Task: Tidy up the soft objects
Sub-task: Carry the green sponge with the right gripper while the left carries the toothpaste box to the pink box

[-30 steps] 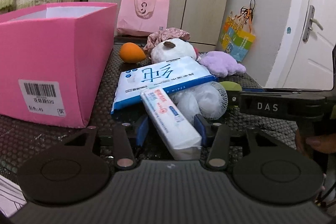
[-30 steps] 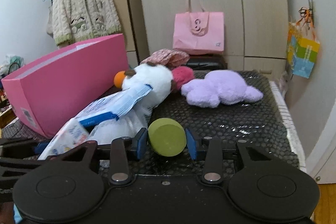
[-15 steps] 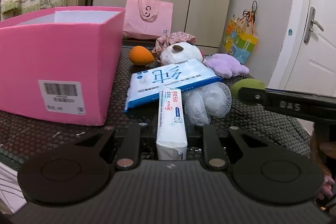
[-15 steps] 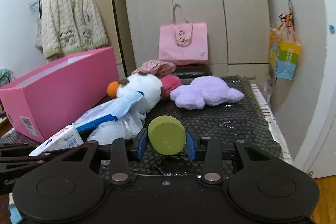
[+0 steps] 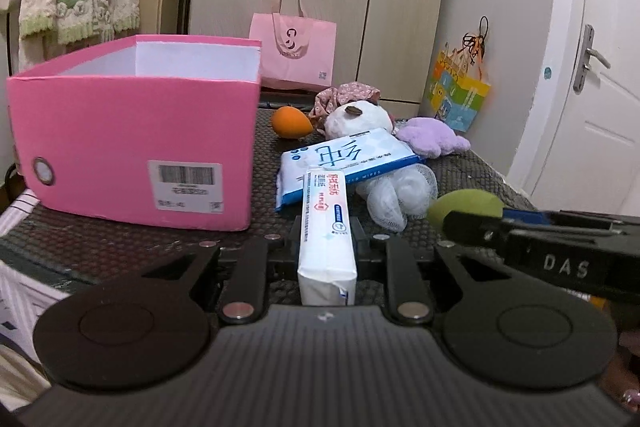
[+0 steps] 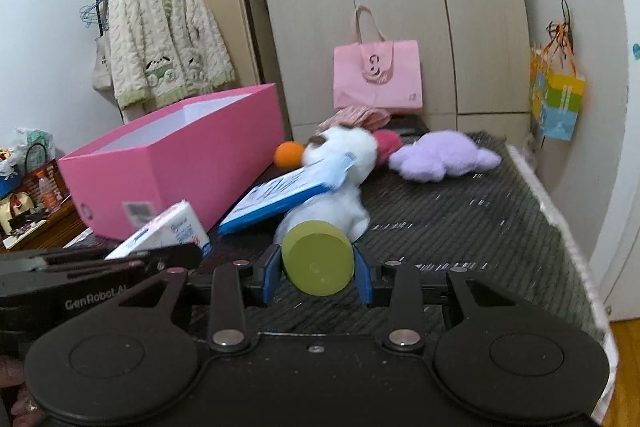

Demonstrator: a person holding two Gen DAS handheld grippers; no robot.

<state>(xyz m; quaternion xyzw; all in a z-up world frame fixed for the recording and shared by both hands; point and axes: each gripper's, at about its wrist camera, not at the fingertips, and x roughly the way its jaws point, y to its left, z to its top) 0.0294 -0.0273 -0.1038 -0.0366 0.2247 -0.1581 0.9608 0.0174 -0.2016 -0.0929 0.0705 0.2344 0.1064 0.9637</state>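
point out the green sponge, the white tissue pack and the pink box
green egg-shaped sponge (image 6: 318, 258), right wrist view, flat cut face
white plastic tissue pack (image 5: 326, 227), left wrist view, printed top
pink cardboard box (image 5: 132, 143), left wrist view, front wall

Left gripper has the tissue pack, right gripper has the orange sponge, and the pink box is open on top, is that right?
Not quite. The right gripper holds a green sponge, as the right wrist view shows; the orange one lies beside the pink box. The left gripper does hold the tissue pack, and the box is open.

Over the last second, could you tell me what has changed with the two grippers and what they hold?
The left gripper closed on the tissue pack and lifted it. The right gripper kept its green sponge, rising too. The pink box and wipes pack stayed put.
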